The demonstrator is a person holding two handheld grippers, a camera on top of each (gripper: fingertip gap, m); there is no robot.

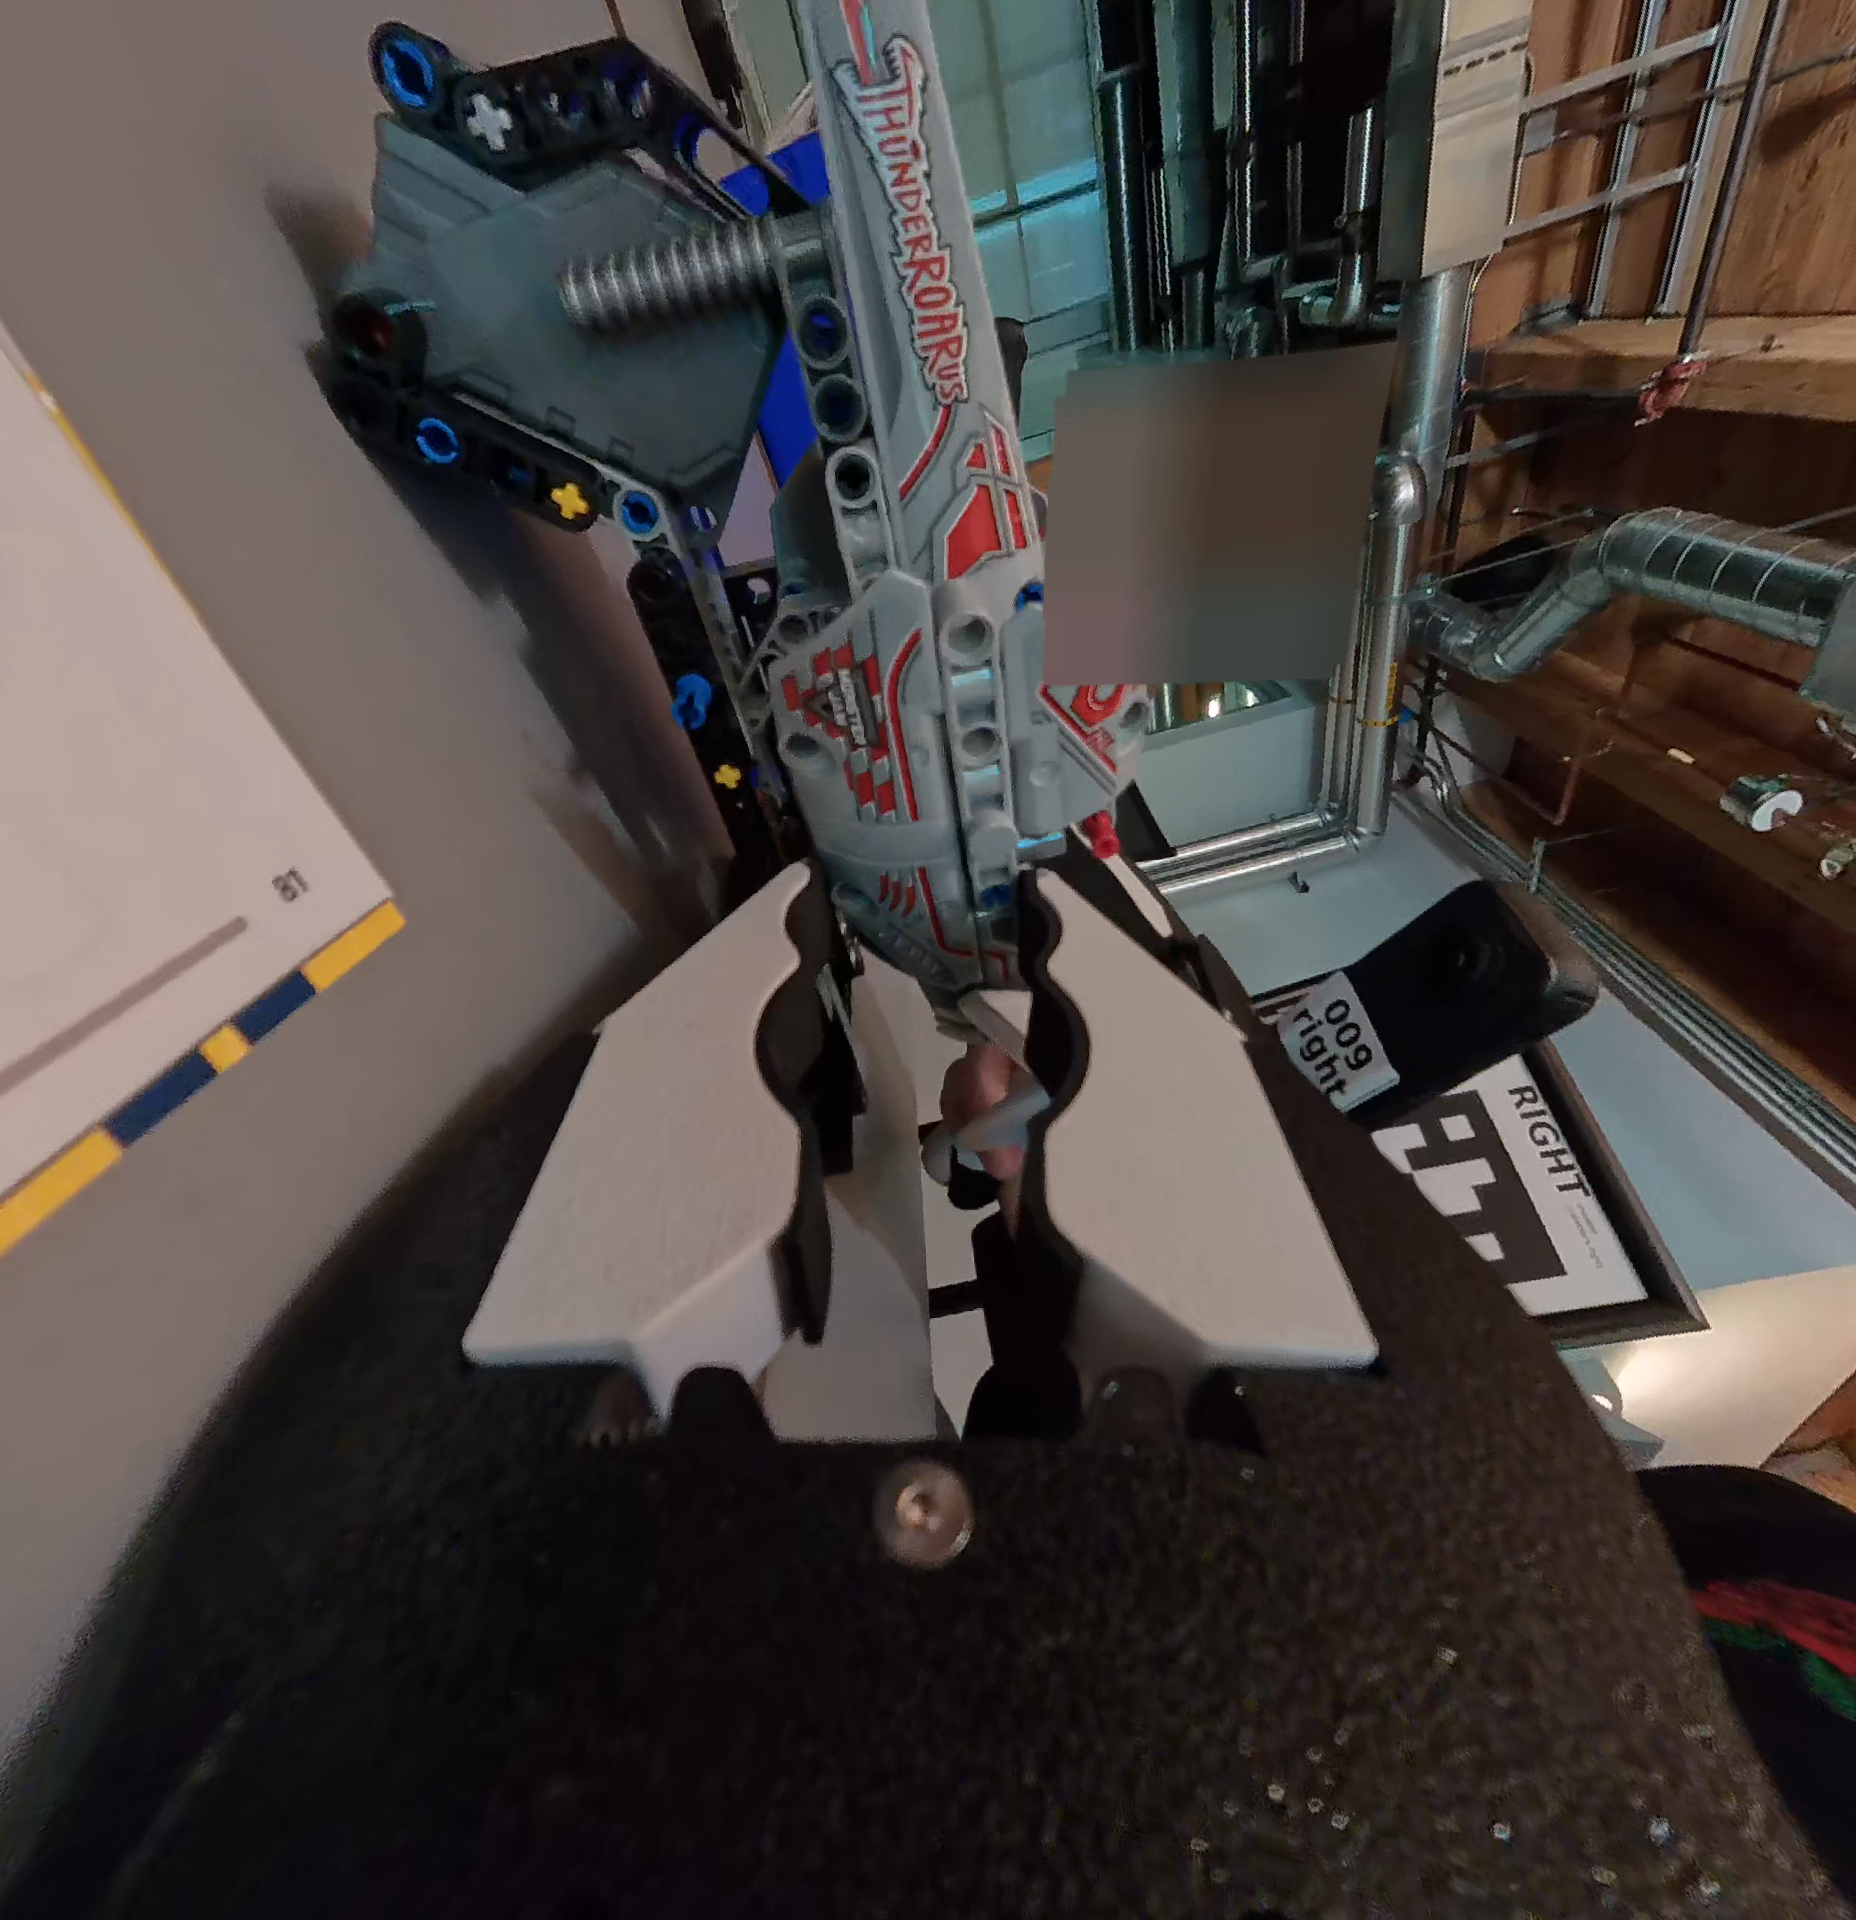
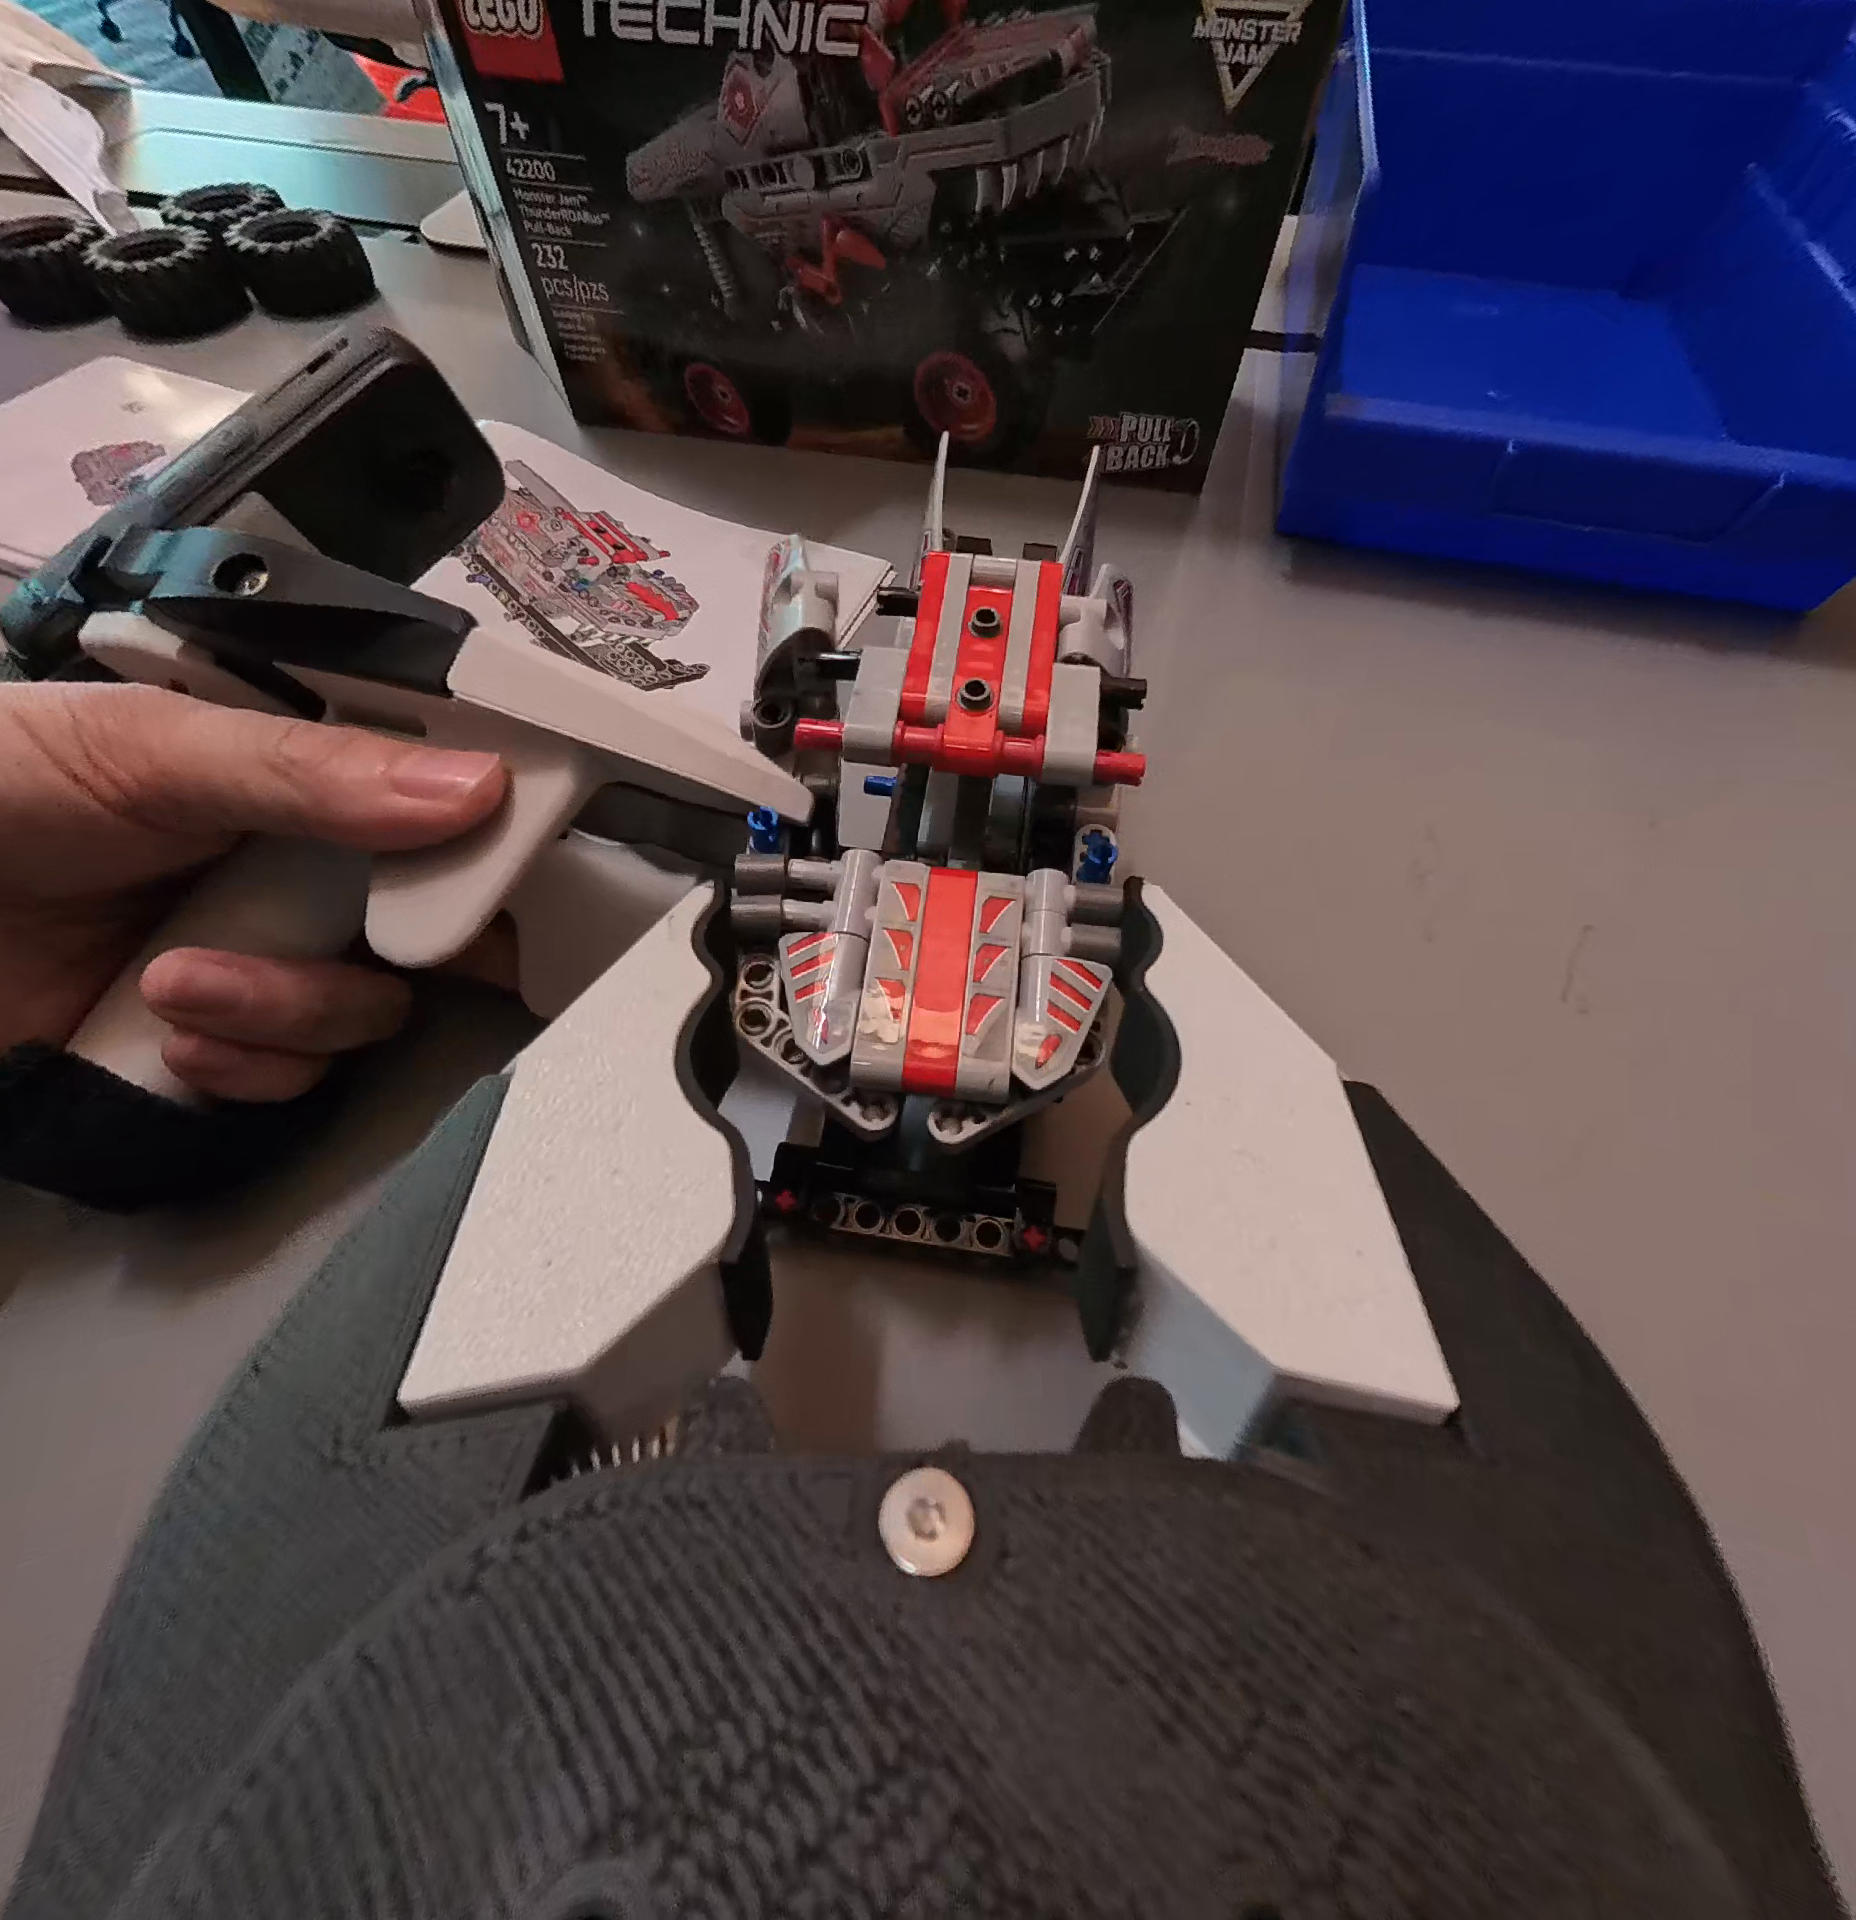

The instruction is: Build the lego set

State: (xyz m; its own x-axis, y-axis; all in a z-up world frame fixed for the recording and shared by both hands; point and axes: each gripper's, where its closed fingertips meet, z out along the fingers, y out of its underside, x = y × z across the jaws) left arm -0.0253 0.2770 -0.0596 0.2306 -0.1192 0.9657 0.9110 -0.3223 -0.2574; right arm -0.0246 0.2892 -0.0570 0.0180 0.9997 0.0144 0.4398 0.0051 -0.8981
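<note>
The lego model [image 2: 945,997], a grey truck body with red striped panels, stands on the grey desk [image 2: 1475,883] between the two tools. The right hand-held gripper [image 2: 929,904] straddles its front end. The jaws are set fairly wide, and the dark pads press against the grey pins sticking out on each side, so it is pinching the model.

The left hand-held gripper [image 2: 789,800] comes in from the left, held by a hand [image 2: 176,831], with its white finger touching the model's flank. In its own view, this left hand-held gripper [image 1: 919,904] has its fingers drawn close together on the edge of a grey panel of the lego model [image 1: 882,665]. That panel carries a red-lettered name sticker. Farther up, a grey coil spring [image 1: 675,270] lies against a dark grey plate.

Behind the model stands the set's box [image 2: 862,239], printed with a brand logo, an age mark, a piece count and a picture of the finished truck. An open instruction booklet [image 2: 581,582] lies to its left, and a page number shows on the instruction booklet [image 1: 124,779] in the left wrist view. Four black knobbly tyres [image 2: 165,260] sit at the far left, and a blue plastic bin [image 2: 1589,343] at the right.
</note>
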